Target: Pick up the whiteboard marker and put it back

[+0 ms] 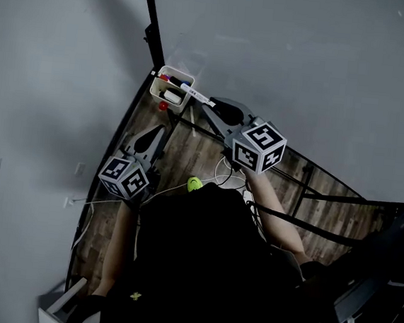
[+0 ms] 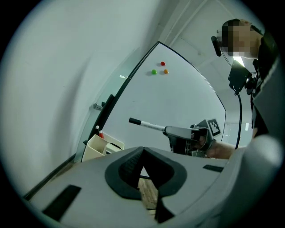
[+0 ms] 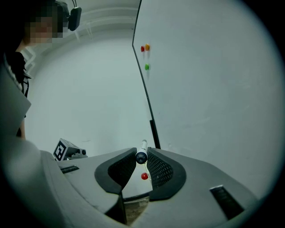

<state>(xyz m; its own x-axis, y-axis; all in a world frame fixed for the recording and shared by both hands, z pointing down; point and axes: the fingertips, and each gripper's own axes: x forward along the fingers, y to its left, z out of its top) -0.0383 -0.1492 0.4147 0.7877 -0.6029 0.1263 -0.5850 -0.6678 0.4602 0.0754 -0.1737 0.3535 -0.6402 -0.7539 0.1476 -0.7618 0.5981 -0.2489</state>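
Currently the whiteboard marker (image 1: 194, 93) is clamped near its rear end between the right tongs (image 1: 211, 106). Its dark front end points at the cream holder box (image 1: 154, 89) at the lower corner of the whiteboard (image 1: 304, 60). The left tongs (image 1: 157, 130) are closed on nothing, lower and off to the side.

The grip is judged risky. A smooth, round plastic barrel is pinched at one end only by ribbed dark pads (image 3: 158, 169), so it could be levered sideways or rolled out if its front end were knocked against the box rim. The box looks narrow and thin-walled and is already crowded with other markers. The incoming marker could therefore be blocked by one of them and left propped across the rim, or dropped to the wood-plank floor (image 1: 188, 156) below. The glossy board could also be scuffed by a misjudged approach.
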